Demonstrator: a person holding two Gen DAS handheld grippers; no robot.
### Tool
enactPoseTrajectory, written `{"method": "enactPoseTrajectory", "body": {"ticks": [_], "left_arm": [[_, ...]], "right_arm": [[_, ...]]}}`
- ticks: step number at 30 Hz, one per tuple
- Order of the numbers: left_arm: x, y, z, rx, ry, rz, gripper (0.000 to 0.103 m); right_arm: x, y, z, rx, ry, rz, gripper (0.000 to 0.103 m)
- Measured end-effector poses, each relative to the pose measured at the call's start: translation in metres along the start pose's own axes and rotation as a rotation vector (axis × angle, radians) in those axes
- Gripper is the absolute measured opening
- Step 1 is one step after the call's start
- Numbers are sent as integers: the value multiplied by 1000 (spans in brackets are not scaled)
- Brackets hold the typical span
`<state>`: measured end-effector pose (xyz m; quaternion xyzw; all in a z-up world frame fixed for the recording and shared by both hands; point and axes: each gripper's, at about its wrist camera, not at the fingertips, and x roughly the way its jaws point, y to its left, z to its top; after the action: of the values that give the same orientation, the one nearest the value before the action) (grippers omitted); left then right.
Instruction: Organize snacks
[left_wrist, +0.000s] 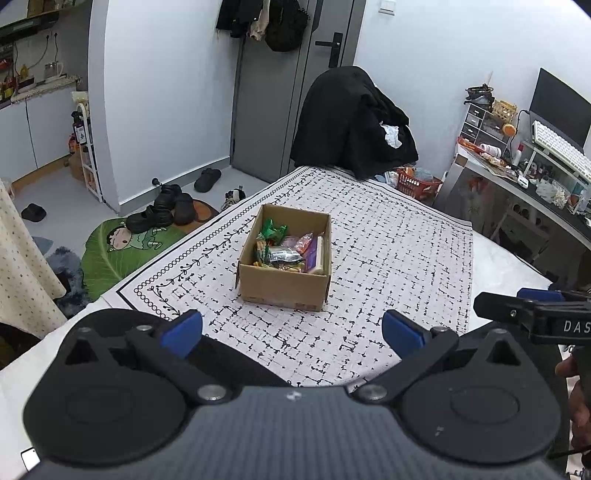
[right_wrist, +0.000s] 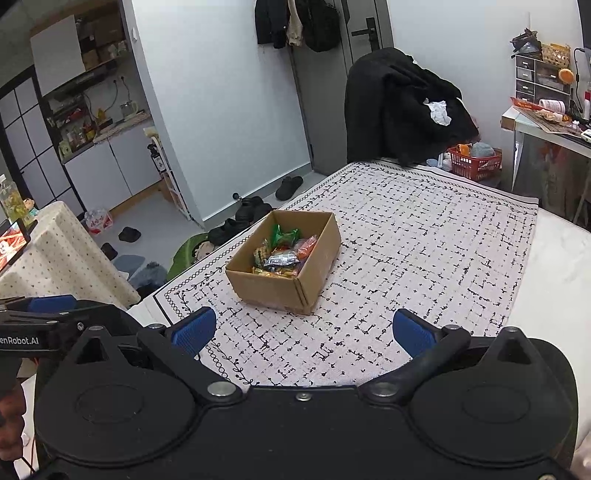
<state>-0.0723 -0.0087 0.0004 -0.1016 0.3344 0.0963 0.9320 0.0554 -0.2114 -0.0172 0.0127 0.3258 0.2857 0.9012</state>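
Through the left wrist view we see our left tongs spread wide and empty, blue ribbed pads on black arms, hovering over the bench with its white cloth of inky black grid marks; ahead sits an open rectangular cardboard box holding crinkly snack packets, green, silver and orange. Through the right wrist view our right tongs are likewise spread and empty, near the same box, with the snacks heaped inside.
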Motion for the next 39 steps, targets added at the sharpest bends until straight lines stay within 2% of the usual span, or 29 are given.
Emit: {"method": "enactPoseTrajectory", "body": {"ticks": [21, 39], "left_arm": [[-4, 3, 1, -19, 1, -30, 103], [-6, 1, 0, 6, -11, -28, 103]], "right_arm": [[-1, 3, 3, -26, -5, -25, 103], [5, 3, 1, -25, 14, -34, 103]]}}
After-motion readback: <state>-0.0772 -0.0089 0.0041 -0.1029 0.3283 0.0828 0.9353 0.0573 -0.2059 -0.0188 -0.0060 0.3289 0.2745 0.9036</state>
